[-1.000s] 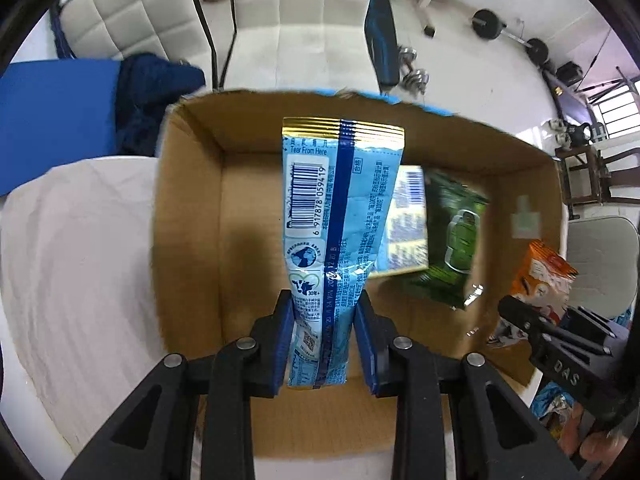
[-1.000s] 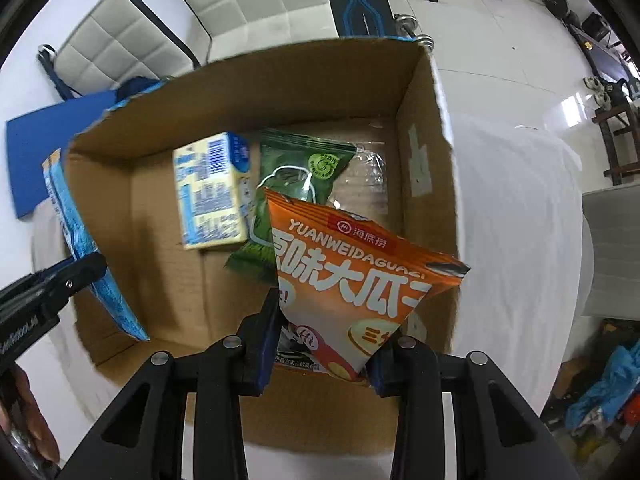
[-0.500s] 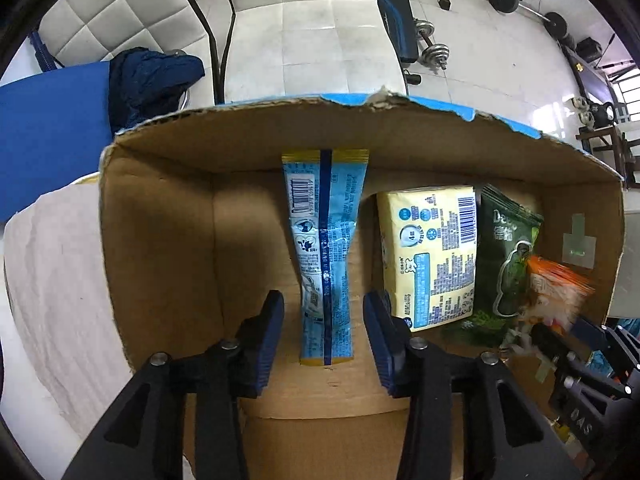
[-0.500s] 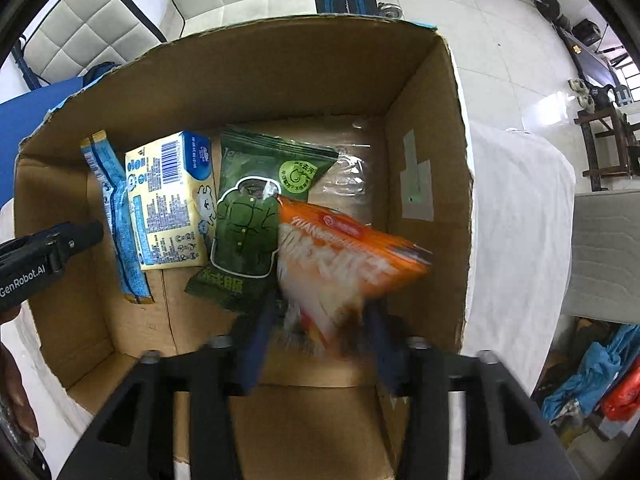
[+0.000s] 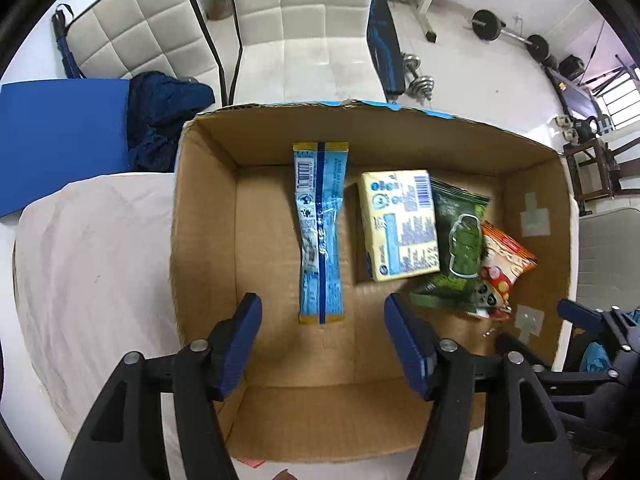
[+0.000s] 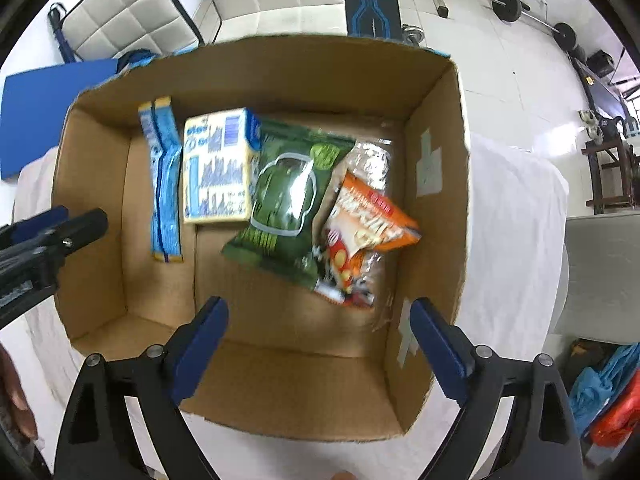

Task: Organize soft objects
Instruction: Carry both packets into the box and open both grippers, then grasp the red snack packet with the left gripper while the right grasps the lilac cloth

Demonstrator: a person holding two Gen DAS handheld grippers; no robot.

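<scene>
An open cardboard box point(image 5: 204, 240) point(image 6: 436, 240) stands on a white-clothed table. Inside lie a long blue packet point(image 5: 320, 232) point(image 6: 162, 184), a yellow tissue pack point(image 5: 398, 224) point(image 6: 216, 168), a green snack bag point(image 5: 460, 244) point(image 6: 288, 200) and an orange snack bag point(image 5: 500, 264) point(image 6: 368, 224) partly on the green one. My left gripper point(image 5: 324, 344) is open and empty above the box's near part, just short of the blue packet. My right gripper point(image 6: 320, 344) is open and empty above the box's near right part, and shows at the right edge of the left wrist view point(image 5: 576, 312).
White cloth point(image 5: 88, 264) point(image 6: 508, 240) covers the table around the box. Beyond it stand white padded chairs point(image 5: 304, 32), a blue mat point(image 5: 60, 128) with dark clothing point(image 5: 160, 112), and gym weights point(image 5: 416, 76) on the floor.
Both grippers opened and let go: the blue packet and the orange bag now lie in the box. Both grippers have pulled back.
</scene>
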